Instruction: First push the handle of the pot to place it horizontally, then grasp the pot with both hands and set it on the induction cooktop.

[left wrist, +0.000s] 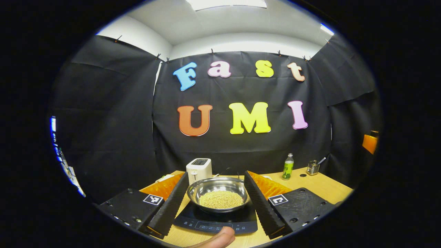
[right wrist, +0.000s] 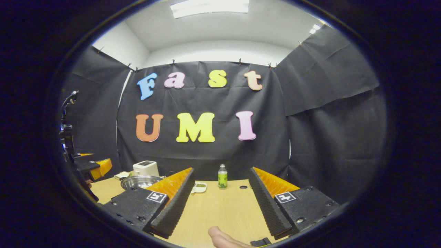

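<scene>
The shiny round steel pot (left wrist: pixel 218 194), its bowl holding a layer of small pale beads, already sits on the flat black glass induction cooktop (left wrist: pixel 216 220), so the placing looks done. It lies straight ahead between the left gripper's (left wrist: pixel 216 202) wide-open ribbed black fingers (left wrist: pixel 171 206), which flank it without touching. The right gripper (right wrist: pixel 219 203) also stands spread, with bare wooden worktop (right wrist: pixel 220 210) between its fingers and the pot off beyond its left finger. A green plastic bottle (right wrist: pixel 222 176) stands ahead.
</scene>
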Action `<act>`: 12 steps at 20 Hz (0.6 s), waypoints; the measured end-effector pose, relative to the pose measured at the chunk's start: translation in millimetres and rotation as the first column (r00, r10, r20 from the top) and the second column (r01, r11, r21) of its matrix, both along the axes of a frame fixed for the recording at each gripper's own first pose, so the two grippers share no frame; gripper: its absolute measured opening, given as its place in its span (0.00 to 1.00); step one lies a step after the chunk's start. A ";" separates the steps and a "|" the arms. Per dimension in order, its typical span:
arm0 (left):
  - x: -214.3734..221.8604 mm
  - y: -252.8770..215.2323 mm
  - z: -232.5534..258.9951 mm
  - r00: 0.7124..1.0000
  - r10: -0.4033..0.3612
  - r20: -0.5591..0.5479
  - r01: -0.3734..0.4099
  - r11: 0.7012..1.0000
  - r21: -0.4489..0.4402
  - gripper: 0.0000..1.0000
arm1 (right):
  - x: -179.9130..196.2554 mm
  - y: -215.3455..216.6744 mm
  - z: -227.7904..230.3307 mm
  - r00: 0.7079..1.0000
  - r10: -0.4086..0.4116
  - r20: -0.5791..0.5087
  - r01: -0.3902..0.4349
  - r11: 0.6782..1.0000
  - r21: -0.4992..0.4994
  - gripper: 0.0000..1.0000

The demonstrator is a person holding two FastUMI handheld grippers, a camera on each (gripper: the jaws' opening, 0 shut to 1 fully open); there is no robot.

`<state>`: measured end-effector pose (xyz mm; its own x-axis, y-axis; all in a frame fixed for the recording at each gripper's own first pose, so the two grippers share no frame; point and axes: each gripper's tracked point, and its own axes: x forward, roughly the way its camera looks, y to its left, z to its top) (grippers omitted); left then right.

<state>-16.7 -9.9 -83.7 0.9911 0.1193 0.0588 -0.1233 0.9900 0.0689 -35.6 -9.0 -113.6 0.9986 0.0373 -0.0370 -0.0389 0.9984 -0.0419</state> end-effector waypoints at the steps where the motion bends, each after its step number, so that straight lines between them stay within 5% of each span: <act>1: -3.5 -4.5 3.7 1.000 -0.012 0.010 0.012 1.000 -0.012 0.95 | -2.5 -7.9 1.9 1.000 -0.018 0.000 0.018 1.000 -0.001 0.99; 12: -33.8 -28.1 37.5 0.996 -0.077 0.052 0.076 0.997 0.029 0.95 | -22.4 -39.2 27.1 0.996 -0.077 0.055 0.075 0.997 0.036 0.98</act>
<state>-50.5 -38.0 -46.3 0.9926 0.0410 0.1142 -0.0516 0.9945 0.0914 -57.9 -48.2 -86.5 0.9991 -0.0385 0.0192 0.0387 0.9992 -0.0076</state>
